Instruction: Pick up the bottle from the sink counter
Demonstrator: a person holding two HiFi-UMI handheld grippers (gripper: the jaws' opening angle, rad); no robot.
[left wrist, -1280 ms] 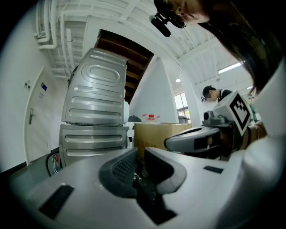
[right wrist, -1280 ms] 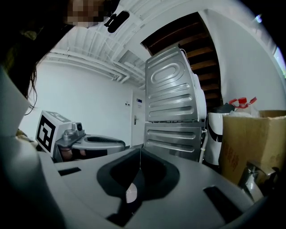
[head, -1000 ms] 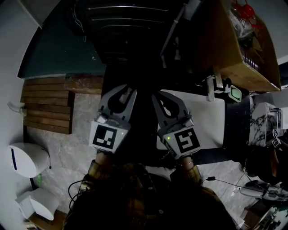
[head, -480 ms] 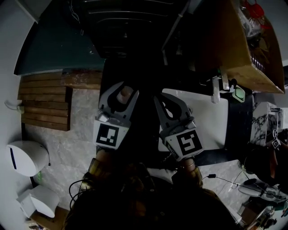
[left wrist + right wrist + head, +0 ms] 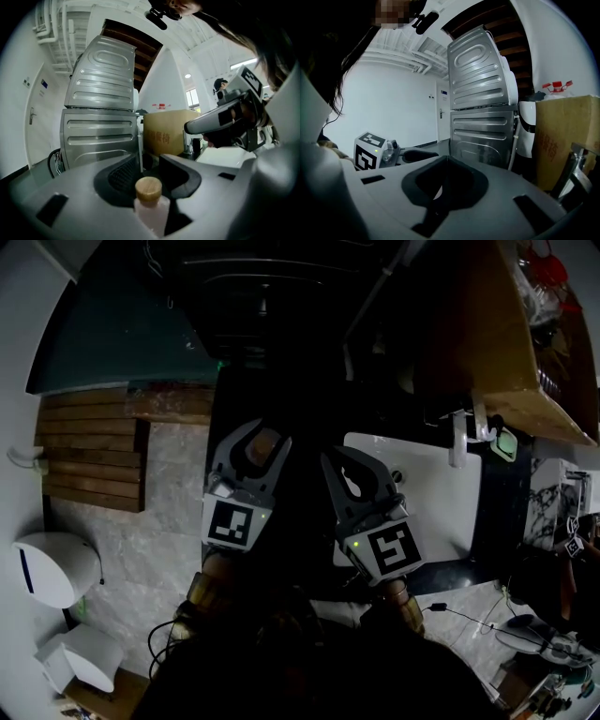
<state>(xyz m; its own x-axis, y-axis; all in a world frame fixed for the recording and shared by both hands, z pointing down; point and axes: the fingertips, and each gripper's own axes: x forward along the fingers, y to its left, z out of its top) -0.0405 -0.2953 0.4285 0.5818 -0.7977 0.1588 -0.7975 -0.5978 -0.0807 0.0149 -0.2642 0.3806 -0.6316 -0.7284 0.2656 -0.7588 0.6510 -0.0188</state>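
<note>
The left tongs (image 5: pixel 255 446) are clamped on the bottle (image 5: pixel 150 208). They grip its pale body just below the wooden cap (image 5: pixel 148 187), apparently so that the bottle stays upright and cannot slide down between the jaws. The bottle therefore sits in the left tongs, to the left of the white sink (image 5: pixel 441 493), and appears to be off the surface. The right tongs (image 5: pixel 438 187) are closed on nothing and are held just beside the left, probably in reserve, since this pick needs only one grip.
</note>
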